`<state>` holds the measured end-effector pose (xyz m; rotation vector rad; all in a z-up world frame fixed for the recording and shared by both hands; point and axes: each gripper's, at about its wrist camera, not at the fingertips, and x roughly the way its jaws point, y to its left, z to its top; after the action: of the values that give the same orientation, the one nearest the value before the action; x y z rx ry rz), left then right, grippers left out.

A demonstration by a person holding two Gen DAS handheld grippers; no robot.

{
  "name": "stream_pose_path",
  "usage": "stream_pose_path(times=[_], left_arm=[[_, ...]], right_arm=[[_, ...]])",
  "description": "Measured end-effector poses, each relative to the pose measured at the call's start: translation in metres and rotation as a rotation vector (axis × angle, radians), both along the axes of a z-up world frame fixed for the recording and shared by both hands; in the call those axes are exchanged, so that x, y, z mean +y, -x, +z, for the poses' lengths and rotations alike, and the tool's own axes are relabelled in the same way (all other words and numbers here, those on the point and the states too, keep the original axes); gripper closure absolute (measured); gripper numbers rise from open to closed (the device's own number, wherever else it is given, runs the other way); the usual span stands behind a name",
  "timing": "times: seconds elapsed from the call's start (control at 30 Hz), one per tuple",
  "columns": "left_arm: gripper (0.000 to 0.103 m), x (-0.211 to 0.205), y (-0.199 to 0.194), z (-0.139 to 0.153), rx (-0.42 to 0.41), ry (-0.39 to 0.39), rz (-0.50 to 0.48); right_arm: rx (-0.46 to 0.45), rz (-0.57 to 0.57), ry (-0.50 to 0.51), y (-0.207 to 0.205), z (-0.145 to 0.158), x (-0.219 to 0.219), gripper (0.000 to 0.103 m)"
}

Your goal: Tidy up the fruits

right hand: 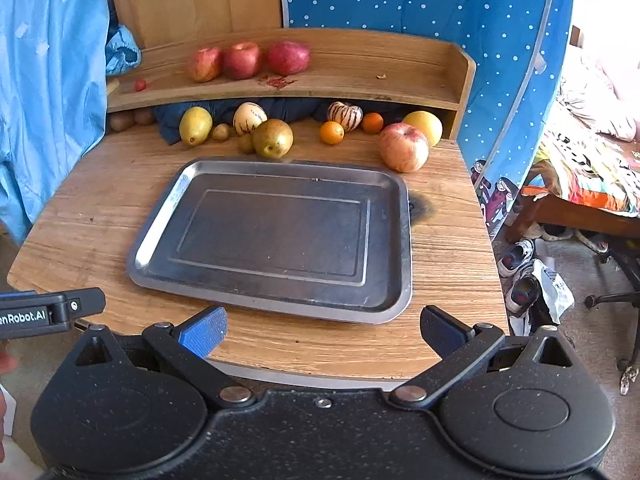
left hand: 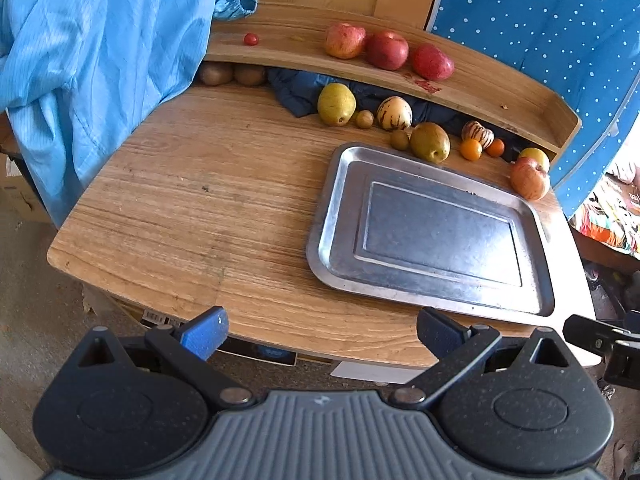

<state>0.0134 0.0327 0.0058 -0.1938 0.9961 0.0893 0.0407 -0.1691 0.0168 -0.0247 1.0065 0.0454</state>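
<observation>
An empty steel tray [left hand: 332, 216] [right hand: 160, 224] lies on the wooden table. Behind it, along the back, sit green pears [left hand: 336, 104] [right hand: 273, 138], striped melons [left hand: 394, 113] [right hand: 345, 115], small oranges [left hand: 471, 149] [right hand: 331, 132], kiwis [left hand: 365, 119] and a red-yellow apple [left hand: 529, 178] [right hand: 403, 146]. Three red apples [left hand: 386, 50] [right hand: 242, 60] and a cherry tomato [left hand: 251, 39] rest on the raised shelf. My left gripper [left hand: 322, 334] and right gripper [right hand: 322, 332] both hover open over the table's near edge, holding nothing.
Blue cloth [left hand: 92, 60] hangs over the table's left side. A dotted blue panel [right hand: 420, 0] stands at the back right. A dark jacket [left hand: 304, 88] lies under the shelf [right hand: 320, 88]. Shoes [right hand: 520, 268] and a chair base [right hand: 616, 296] are on the floor to the right.
</observation>
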Motion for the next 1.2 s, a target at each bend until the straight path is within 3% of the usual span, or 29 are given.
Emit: stream_pose_path(times=[0.6, 0.87, 1.2], left_arm=[[0.001, 0.003, -0.03, 0.006, 0.008, -0.004, 0.019], [0.001, 0.02, -0.09, -0.001, 0.014, 0.026, 0.012], [0.001, 0.043, -0.187, -0.011, 0.017, 0.047, -0.073]], right_arm=[[-0.034, -0.035, -0.037, -0.023, 0.003, -0.006, 0.001], [-0.078, -0.03, -0.105, -0.056, -0.009, -0.007, 0.001], [-0.152, 0.092, -0.088, -0.111, -0.02, 0.042, 0.001]])
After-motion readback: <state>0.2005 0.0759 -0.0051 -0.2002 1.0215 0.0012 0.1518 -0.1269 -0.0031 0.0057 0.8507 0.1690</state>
